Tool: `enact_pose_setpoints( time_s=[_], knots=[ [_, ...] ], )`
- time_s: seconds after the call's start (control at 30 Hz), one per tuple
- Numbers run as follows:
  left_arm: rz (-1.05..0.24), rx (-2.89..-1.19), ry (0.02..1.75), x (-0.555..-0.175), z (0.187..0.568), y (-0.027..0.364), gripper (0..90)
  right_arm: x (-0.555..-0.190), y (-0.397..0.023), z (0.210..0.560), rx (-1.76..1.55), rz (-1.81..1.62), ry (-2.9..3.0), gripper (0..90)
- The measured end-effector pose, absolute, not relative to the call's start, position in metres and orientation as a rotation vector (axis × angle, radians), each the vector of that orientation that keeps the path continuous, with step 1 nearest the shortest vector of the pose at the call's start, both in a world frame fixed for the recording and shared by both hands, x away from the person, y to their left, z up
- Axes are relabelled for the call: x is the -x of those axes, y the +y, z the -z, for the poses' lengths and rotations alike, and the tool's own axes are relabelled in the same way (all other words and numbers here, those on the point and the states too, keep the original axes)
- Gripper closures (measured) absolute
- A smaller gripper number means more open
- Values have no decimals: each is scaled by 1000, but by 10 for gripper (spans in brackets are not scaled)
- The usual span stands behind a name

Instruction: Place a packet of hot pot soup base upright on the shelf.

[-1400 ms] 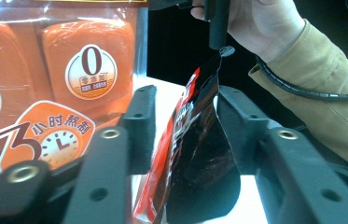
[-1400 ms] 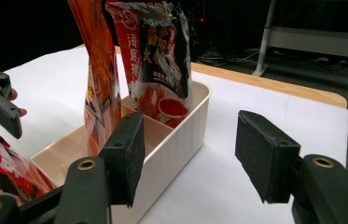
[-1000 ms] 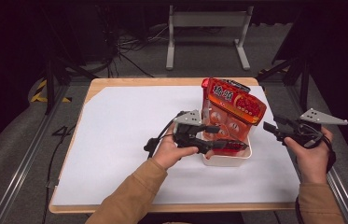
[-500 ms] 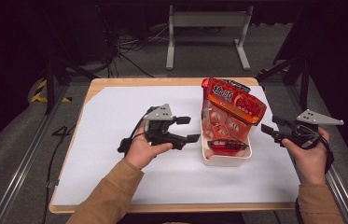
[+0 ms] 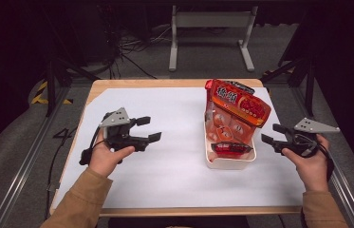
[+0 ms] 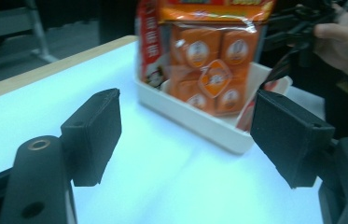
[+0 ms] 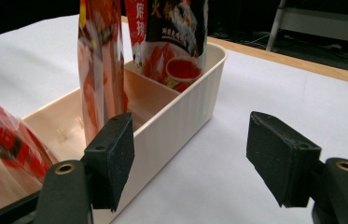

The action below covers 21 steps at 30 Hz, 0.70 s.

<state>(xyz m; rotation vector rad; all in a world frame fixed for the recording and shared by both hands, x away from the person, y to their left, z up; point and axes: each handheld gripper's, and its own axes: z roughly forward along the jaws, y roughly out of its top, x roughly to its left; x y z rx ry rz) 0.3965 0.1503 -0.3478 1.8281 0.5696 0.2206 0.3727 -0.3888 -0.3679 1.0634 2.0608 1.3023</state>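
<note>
Both claws stood open and gripped nothing. My left claw (image 5: 148, 129) hung over the bare white sheet on the table (image 5: 174, 190), well apart from the cream tub (image 5: 229, 161); its jaws had just been opening, and between them there was only the white surface. Seen along those jaws in the left gripper view, the tub (image 6: 209, 126) lay ahead, with the orange snack pack (image 6: 209, 65) standing in it and my other hand behind.

My right claw (image 5: 270, 134) sat just beside the tub's right wall, not touching it. Its jaws had also just been opening, with nothing pressed between the pads. In the right gripper view the left jaw stood in front of the tub's ribbed wall (image 7: 181, 112) and the right jaw was out over the table.

The tall red and orange snack pack (image 5: 236, 107) stood upright in the far end of the tub, leaning toward the right. A smaller red packet (image 5: 229, 148) lay in the near end. In the right gripper view a divider split the tub into compartments.
</note>
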Motion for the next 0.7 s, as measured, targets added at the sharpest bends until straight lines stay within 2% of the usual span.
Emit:
enact_pose_setpoints(
  time_s=[0.3, 0.4, 0.5, 0.7],
  knots=[
    [-275, -1835, 650, -393, 375, 182, 251, -374, -389, 383, -1062, -1303, 2067, 322],
    [-299, -1764, 697, -389, 388, 194, 255, -375, -390, 389, -1069, -1306, 2067, 323],
    [-270, -1741, 744, -390, 400, 205, 265, -376, -390, 390, -1068, -1318, 2059, 323],
    [-277, -1736, 752, -390, 401, 209, 262, -376, -389, 388, -1043, -1344, 2032, 323]
  ],
)
